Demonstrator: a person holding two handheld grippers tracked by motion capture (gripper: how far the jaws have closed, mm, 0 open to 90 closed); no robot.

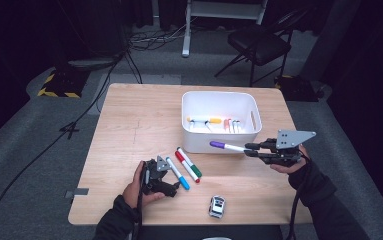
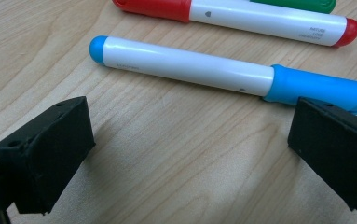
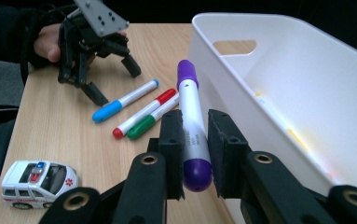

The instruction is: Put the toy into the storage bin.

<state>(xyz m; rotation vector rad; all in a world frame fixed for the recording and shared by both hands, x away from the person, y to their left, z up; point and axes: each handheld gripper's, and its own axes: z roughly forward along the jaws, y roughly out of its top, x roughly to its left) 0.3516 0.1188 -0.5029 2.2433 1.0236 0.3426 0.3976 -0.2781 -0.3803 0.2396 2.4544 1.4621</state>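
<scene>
A purple marker (image 1: 225, 146) (image 3: 192, 123) is clamped between the jaws of my right gripper (image 1: 253, 150) (image 3: 195, 140), held in the air just in front of the white bin (image 1: 221, 102) (image 3: 278, 74). My left gripper (image 1: 173, 186) (image 2: 185, 149) rests low on the table with its jaws wide apart and nothing between them. Just past its fingertips lies a blue marker (image 1: 178, 173) (image 2: 223, 72) (image 3: 122, 101). A red marker (image 1: 186, 165) (image 2: 241, 16) (image 3: 141, 113) and a green marker (image 1: 190, 162) (image 3: 152, 120) lie side by side beyond it.
Several markers (image 1: 214, 123) lie inside the white bin. A small toy ambulance (image 1: 217, 206) (image 3: 38, 183) stands near the table's front edge. A black chair (image 1: 261, 42) and cables are on the floor beyond the table.
</scene>
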